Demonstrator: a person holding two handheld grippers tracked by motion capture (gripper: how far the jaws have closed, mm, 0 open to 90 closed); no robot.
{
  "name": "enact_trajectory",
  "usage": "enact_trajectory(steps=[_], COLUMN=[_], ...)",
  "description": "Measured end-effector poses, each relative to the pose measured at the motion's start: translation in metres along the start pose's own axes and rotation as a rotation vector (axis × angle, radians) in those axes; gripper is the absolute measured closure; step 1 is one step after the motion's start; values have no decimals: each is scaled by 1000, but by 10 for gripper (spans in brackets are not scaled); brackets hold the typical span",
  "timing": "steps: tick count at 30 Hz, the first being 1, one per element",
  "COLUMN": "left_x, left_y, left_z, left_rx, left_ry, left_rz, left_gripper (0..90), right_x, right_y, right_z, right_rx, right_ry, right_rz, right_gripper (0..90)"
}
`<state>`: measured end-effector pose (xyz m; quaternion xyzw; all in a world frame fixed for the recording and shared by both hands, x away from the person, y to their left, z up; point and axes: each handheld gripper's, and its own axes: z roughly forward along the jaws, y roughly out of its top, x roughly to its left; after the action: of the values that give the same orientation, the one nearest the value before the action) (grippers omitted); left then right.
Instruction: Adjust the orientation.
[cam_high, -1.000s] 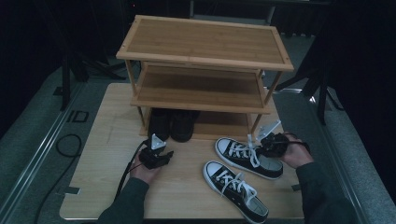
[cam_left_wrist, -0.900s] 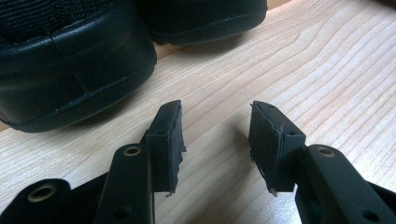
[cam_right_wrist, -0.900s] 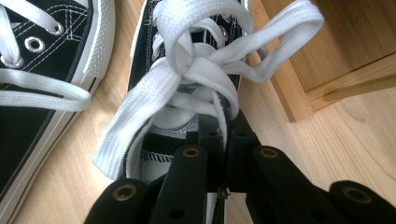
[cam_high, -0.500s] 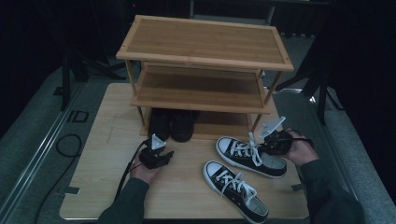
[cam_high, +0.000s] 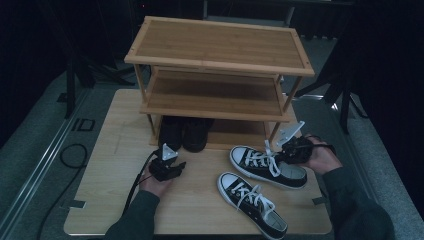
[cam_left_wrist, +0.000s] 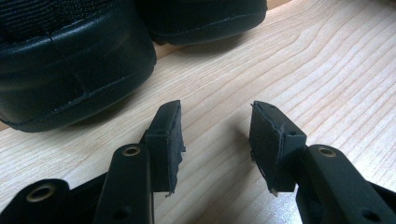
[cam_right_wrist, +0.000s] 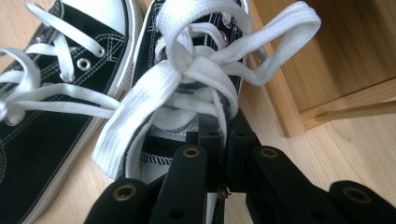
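No readable brand on sneaker (cam_right_wrist: 187, 70). Right tongs (cam_right_wrist: 219, 135) clenched on its rim; left tongs (cam_left_wrist: 215, 140) released above surface (cam_left_wrist: 327, 70).

The right tool (cam_high: 291, 149), clamped on the heel of the sneaker (cam_high: 267, 166) at four o'clock, has risen slightly.

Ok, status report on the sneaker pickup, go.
Right claw shut on the far black-and-white canvas sneaker, gripping at its collar. Left claw open, idle by the black shoes. Bamboo shoe rack post stands close beside the sneaker.
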<state>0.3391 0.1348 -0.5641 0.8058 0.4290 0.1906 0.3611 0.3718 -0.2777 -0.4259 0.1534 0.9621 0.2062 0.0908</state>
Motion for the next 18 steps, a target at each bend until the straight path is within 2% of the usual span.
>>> enact_trajectory(steps=[7, 11, 18], left_x=[0, 0, 0], left_y=[0, 0, 0], left_z=[0, 0, 0], left_rx=[-1, -2, -2], left_ry=[0, 0, 0], left_rz=[-2, -3, -3], left_gripper=[541, 540, 539], right_x=[2, 3, 6], right_y=[5, 8, 15], right_z=[-10, -17, -27], right_rx=[-40, -65, -83], right_ry=[26, 46, 50], right_rz=[-10, -1, 11], right_gripper=[880, 880, 881])
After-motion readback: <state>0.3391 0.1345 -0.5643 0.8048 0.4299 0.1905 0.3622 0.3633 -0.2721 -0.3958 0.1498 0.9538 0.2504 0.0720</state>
